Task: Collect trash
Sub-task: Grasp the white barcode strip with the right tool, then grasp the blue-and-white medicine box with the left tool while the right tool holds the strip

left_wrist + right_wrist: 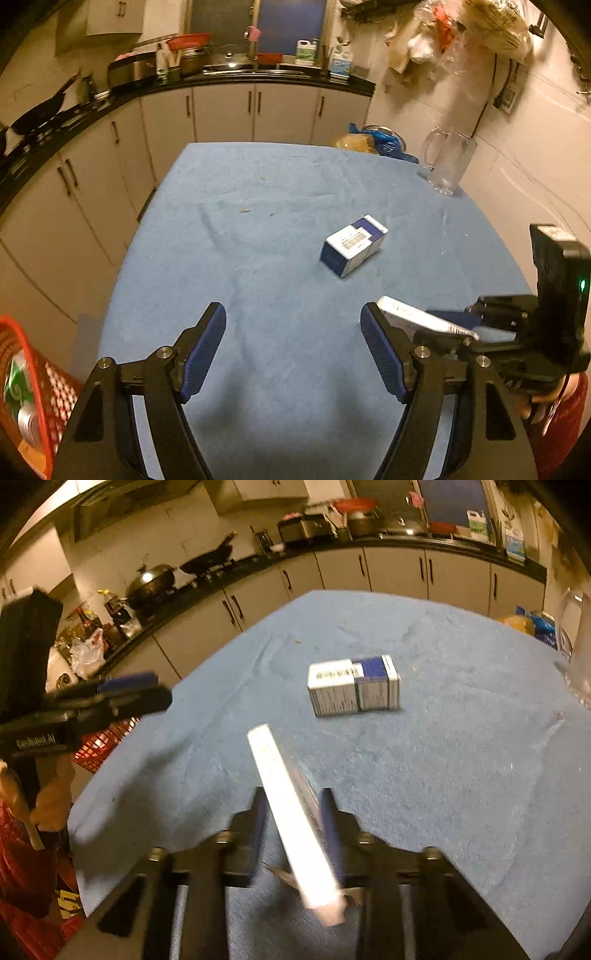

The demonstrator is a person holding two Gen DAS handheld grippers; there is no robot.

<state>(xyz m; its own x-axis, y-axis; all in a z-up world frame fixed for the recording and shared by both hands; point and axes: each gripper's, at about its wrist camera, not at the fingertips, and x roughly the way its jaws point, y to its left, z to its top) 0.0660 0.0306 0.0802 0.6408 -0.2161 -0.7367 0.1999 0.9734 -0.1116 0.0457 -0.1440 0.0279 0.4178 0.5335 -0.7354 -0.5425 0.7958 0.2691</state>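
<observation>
A blue and white carton (354, 246) lies on the blue tablecloth (258, 258); it also shows in the right wrist view (354, 685). My right gripper (295, 805) is shut on a flat white box (291, 816) and holds it above the cloth. That box (421, 315) also shows in the left wrist view, beside my left gripper's right finger. My left gripper (293, 325) is open and empty over the near part of the table. A red mesh basket (33, 387) with trash in it sits low at the left; it also shows in the right wrist view (101, 744).
A glass pitcher (447, 162) stands at the table's far right. Blue and yellow bags (373, 142) lie at the far edge. A counter (221, 77) with pots and cabinets runs behind and to the left. Plastic bags (461, 29) hang on the right wall.
</observation>
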